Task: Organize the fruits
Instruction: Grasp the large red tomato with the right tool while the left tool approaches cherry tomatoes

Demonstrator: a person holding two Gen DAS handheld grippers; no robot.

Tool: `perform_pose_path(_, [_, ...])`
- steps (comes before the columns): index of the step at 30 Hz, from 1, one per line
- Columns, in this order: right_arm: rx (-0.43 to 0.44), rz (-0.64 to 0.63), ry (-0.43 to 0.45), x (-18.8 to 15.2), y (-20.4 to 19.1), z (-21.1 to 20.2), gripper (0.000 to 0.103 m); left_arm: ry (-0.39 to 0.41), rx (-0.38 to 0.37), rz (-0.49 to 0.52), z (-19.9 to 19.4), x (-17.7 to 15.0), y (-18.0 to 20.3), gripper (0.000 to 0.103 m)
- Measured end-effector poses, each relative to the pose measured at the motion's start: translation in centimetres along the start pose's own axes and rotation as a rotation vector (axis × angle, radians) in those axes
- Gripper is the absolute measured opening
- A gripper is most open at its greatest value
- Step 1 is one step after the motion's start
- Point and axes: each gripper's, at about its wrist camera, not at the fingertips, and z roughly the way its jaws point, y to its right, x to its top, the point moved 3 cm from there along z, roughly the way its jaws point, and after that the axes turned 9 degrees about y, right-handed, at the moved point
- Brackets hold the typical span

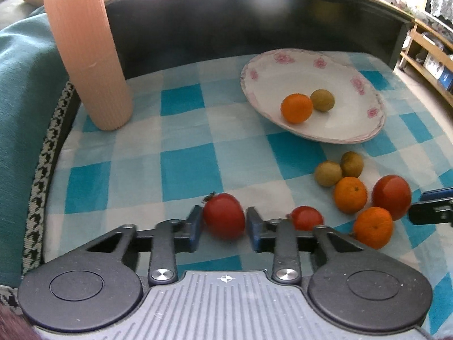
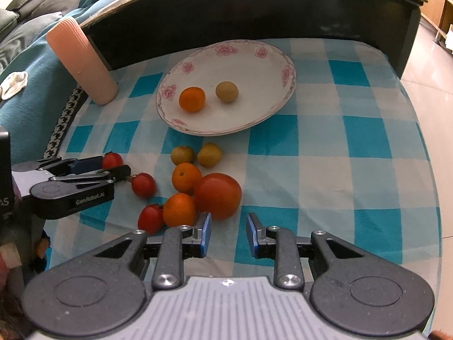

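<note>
The left gripper (image 1: 223, 226) has its jaws around a small red tomato (image 1: 224, 219) on the checked tablecloth (image 1: 187, 170), the pads just beside its sides; whether they press it I cannot tell. The right gripper (image 2: 228, 233) is spread wide with nothing between its fingers, just short of the large tomato (image 2: 218, 195), which touches two mandarins (image 2: 187, 177). Beyond lie two longans (image 2: 209, 154). On the flowered plate (image 2: 254, 107) rest one mandarin (image 2: 192, 99) and one longan (image 2: 226, 91), slightly apart.
</note>
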Motion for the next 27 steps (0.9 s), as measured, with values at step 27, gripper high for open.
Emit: perform_pose_path(27, [-0.001,0.029,0.033,0.9,0.4,2.7,0.055,-0.024,-0.086,0.033,-0.7,-1.3,0.6,0.041])
